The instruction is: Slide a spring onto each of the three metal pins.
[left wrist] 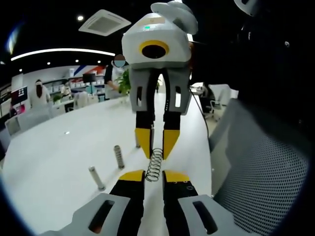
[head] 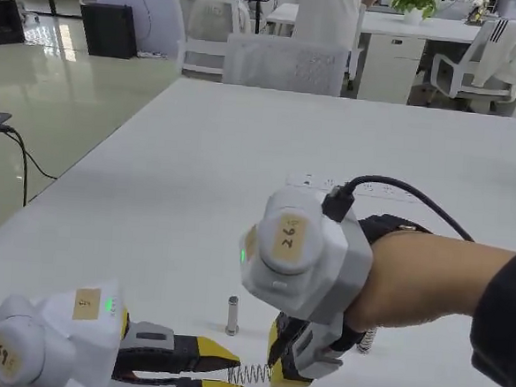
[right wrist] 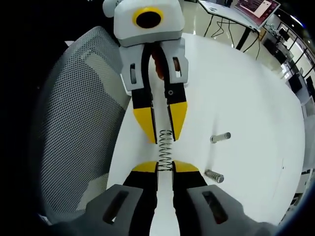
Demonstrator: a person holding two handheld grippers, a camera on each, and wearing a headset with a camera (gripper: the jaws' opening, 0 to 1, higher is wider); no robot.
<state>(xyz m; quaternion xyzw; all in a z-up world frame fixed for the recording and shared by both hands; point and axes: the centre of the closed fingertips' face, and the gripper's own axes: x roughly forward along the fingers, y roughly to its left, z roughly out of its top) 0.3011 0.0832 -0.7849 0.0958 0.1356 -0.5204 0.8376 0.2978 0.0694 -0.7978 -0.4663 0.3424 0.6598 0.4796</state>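
left gripper bottom left of head view, clenched on one end of spring, right gripper bottom centre pinching the other end, bare pin upright just above on white table, sprung pin lower right

spring: thin bare metal wire, shiny. pin: plain metal, dull grey sheen. desk: white, smooth, matt. left gripper and right gripper: smooth matt white/grey plastic shells, yellow jaw tips. paper labels stuck on the shells. chair back: grey mesh cloth. floor: glossy.
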